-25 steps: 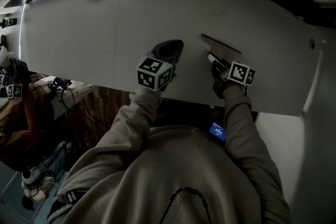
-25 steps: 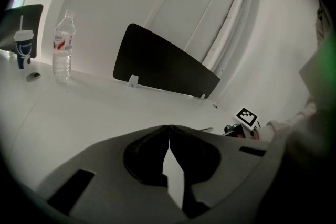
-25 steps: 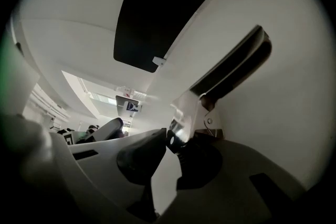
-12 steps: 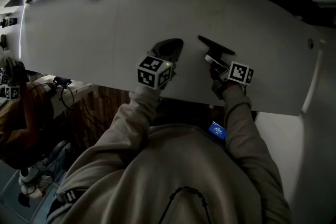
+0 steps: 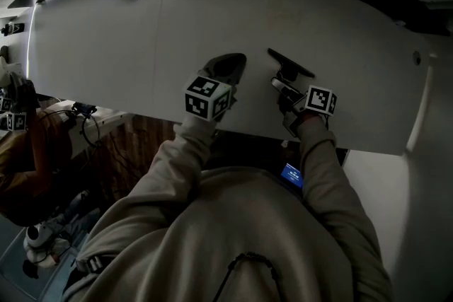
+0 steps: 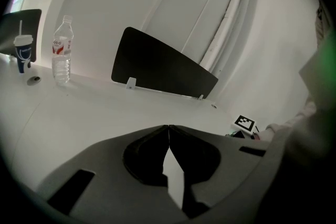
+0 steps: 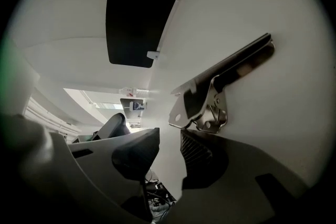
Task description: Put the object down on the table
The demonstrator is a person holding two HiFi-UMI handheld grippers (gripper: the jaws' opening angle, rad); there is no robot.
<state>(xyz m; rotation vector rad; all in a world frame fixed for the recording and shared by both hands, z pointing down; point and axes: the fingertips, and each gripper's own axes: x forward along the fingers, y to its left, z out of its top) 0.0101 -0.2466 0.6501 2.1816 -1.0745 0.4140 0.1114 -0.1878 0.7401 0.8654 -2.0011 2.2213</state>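
– So where's the clamp [image 5: 290, 64] sitting right now, in your jaws or down?

– Down. It's lying flat on the white worktop [image 5: 106, 46], with the black bar at the far end and the metal bracket end toward my right gripper [image 5: 281, 87]. My right jaws have just been opening and now stand wide apart, with nothing between the pads. The clamp is just past the tips, closest to the right-hand one (whether that tip brushes the bracket, I can't tell).

– And the other hand?

– My left gripper [image 5: 225, 68] is to the left of the clamp, near it but apart. Its jaws are pressed tip to tip on nothing at all.

– Anything else on there?

– Over at the far left corner there's a water bottle [image 6: 62, 50] standing upright beside a cup with a straw [image 6: 22, 52], both well apart from the clamp. A dark panel [image 6: 163, 68] stands along the back edge of the worktop.
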